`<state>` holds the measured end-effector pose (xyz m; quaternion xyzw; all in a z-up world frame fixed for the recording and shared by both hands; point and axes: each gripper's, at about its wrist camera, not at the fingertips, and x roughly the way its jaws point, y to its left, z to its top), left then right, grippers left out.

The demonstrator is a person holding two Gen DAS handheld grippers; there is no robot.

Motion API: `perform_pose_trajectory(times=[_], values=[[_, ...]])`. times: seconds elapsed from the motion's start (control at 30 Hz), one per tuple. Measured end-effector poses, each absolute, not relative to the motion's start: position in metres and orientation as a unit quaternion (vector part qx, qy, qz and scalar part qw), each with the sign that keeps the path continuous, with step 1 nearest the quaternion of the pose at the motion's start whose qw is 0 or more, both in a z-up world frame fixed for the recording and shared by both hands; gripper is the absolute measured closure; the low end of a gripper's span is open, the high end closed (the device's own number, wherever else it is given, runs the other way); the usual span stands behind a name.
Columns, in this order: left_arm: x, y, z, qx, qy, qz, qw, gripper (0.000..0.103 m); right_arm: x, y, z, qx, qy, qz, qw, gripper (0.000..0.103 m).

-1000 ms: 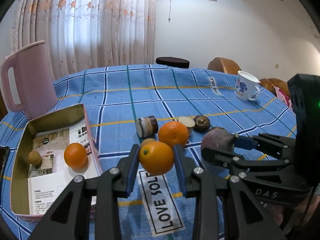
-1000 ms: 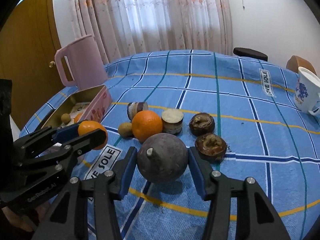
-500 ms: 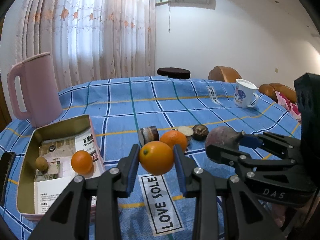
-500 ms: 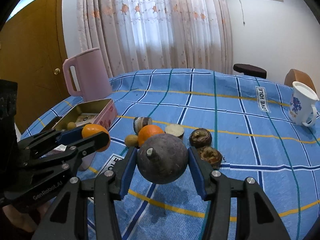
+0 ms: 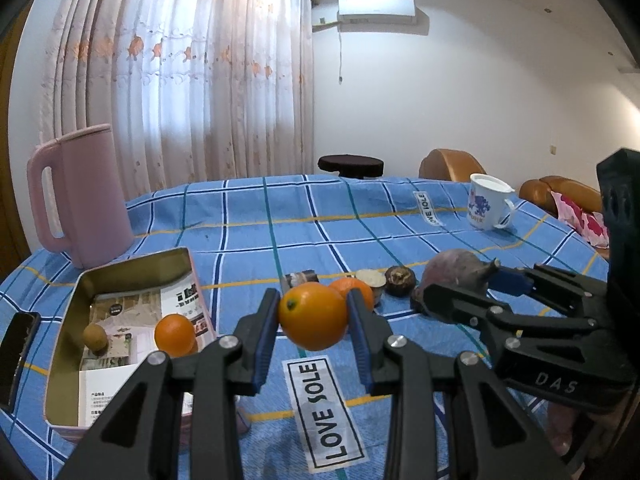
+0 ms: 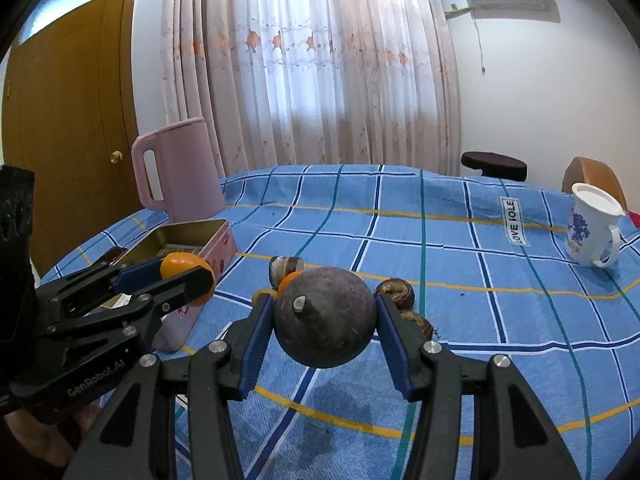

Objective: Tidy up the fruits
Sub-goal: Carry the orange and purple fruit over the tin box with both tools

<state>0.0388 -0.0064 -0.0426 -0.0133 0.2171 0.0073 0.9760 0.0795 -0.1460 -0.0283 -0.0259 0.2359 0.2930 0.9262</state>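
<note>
My left gripper (image 5: 313, 318) is shut on an orange (image 5: 314, 316) and holds it above the blue checked tablecloth, just right of the open metal tin (image 5: 132, 276). Inside the tin lie another orange (image 5: 175, 333) and a small brown fruit (image 5: 95, 337). My right gripper (image 6: 325, 324) is shut on a dark purple round fruit (image 6: 325, 324), lifted off the cloth. On the table behind remain an orange (image 5: 360, 289), a cut dark roll-like piece (image 6: 286, 268), a pale-topped piece (image 5: 370, 278) and dark brown fruits (image 6: 396, 291).
A pink jug (image 5: 80, 196) stands behind the tin at the left. A white mug (image 6: 592, 230) sits at the far right of the table. A black phone (image 5: 18, 354) lies at the left table edge. Chairs and a stool (image 5: 350, 164) stand beyond the table.
Both grippers have risen and tilted up with their fruit, so the table's items now look lower and farther. Neither grip has altered.
</note>
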Motion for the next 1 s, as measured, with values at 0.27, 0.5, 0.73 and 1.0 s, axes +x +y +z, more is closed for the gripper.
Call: perform_pose_trajectory(times=[0.27, 0.5, 0.73, 1.0], values=[[0.032, -0.005, -0.04, -0.012, 0.203, 0.013, 0.979, 0.067, 0.07, -0.147, -0.024, -0.034, 0.209, 0.287, 0.934, 0.05], [0.031, 0.005, -0.039, -0.023, 0.211, 0.016, 0.977, 0.067, 0.071, -0.14, -0.024, -0.048, 0.211, 0.285, 0.934, 0.05], [0.026, 0.035, -0.032, -0.04, 0.212, 0.045, 0.975, 0.067, 0.073, -0.12, -0.016, -0.056, 0.216, 0.308, 0.925, 0.05], [0.015, 0.091, -0.026, -0.062, 0.218, 0.096, 0.969, 0.067, 0.074, -0.076, 0.005, -0.063, 0.216, 0.371, 0.901, 0.05]])
